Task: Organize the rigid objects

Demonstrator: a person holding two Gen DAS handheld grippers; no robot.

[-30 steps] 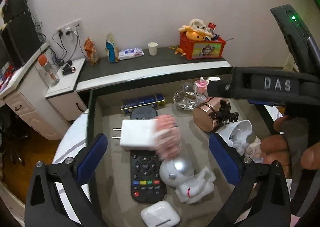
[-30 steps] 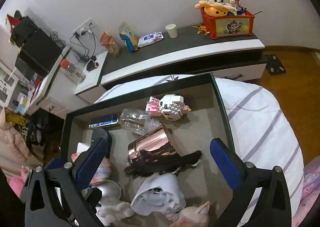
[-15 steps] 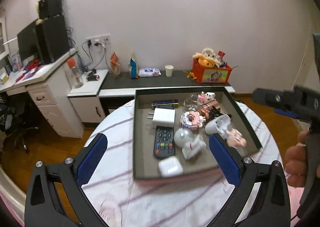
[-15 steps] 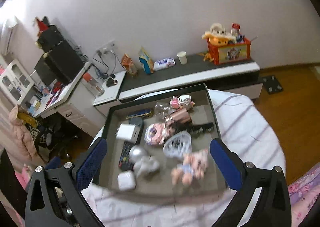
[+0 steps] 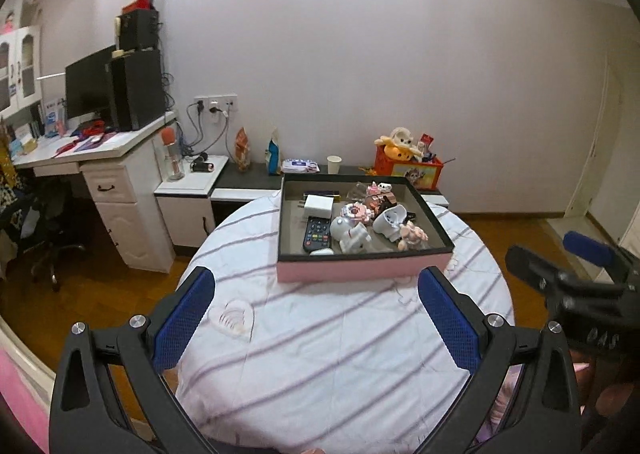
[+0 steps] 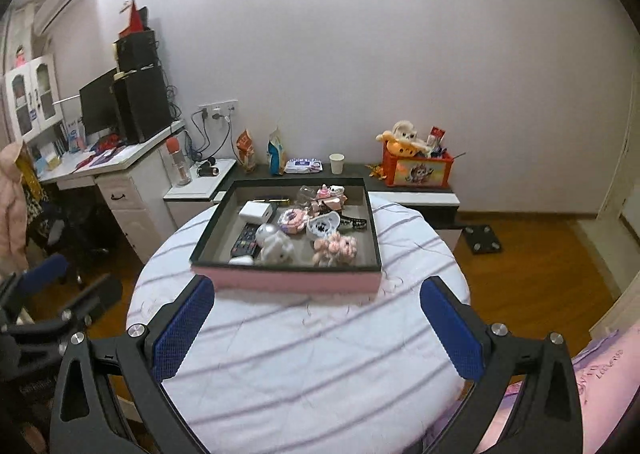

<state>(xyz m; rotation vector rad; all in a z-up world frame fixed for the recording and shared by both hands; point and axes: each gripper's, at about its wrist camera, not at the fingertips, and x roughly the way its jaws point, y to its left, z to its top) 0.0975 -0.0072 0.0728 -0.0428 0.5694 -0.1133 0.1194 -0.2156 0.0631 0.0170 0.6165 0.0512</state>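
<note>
While both tongs hang wide open and empty over the striped round worktop (image 5: 340,342), left tongs (image 5: 316,318), right tongs (image 6: 316,318), pink-sided tray (image 6: 288,280) sits at the far side, remote (image 5: 317,233), white charger (image 5: 318,206), astronaut figure (image 5: 352,235) piled inside.

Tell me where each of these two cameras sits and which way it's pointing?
Left wrist: on the left hand-held gripper, facing the pink box on the round table; its own open fingers and the right hand-held gripper show.
Right wrist: on the right hand-held gripper, facing the same box from further right; its open fingers show.
Shared: box, table, wall.
</note>
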